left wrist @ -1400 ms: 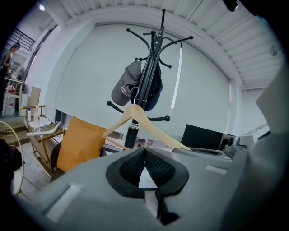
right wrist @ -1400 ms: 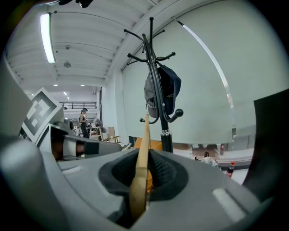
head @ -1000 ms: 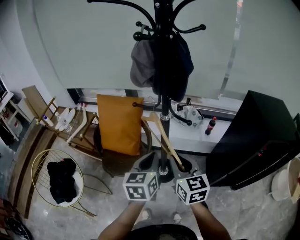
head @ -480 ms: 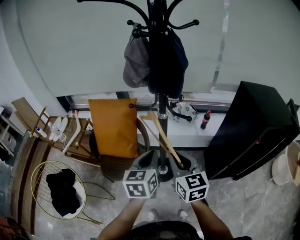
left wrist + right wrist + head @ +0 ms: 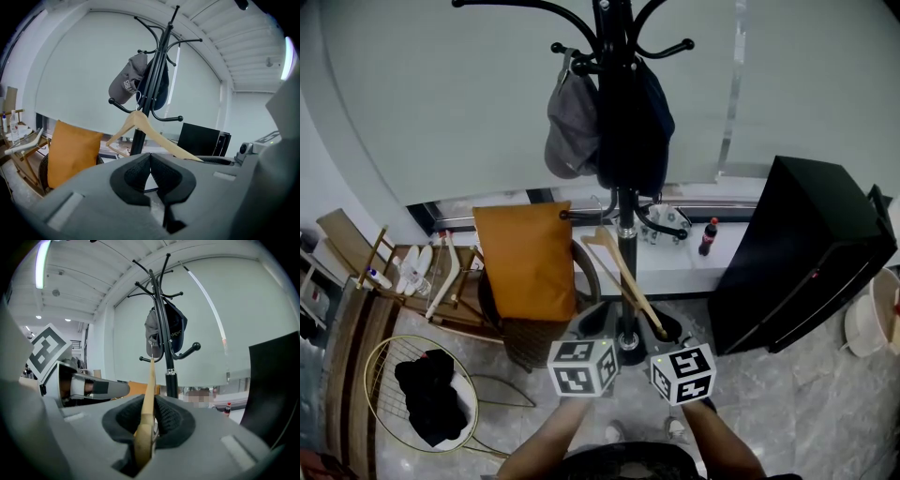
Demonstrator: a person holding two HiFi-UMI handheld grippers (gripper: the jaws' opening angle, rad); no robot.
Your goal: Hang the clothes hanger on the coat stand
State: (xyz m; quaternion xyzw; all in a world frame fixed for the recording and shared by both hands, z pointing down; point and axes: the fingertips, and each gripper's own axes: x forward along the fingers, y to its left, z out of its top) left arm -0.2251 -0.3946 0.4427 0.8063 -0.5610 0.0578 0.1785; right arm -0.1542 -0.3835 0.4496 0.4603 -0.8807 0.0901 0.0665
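Right tongs (image 5: 149,425) clamp the wooden hanger (image 5: 149,394), pointing up ahead toward the coat stand (image 5: 171,385); left tongs (image 5: 150,174) closed, empty.

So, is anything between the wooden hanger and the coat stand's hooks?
Nothing visible does. The pale wooden clothes hanger in the right gripper points at the black metal coat stand through open air; a grey cap fills one hook.

Pale wooden hanger (image 5: 630,278), tilted, near black coat stand (image 5: 625,206), not hung.
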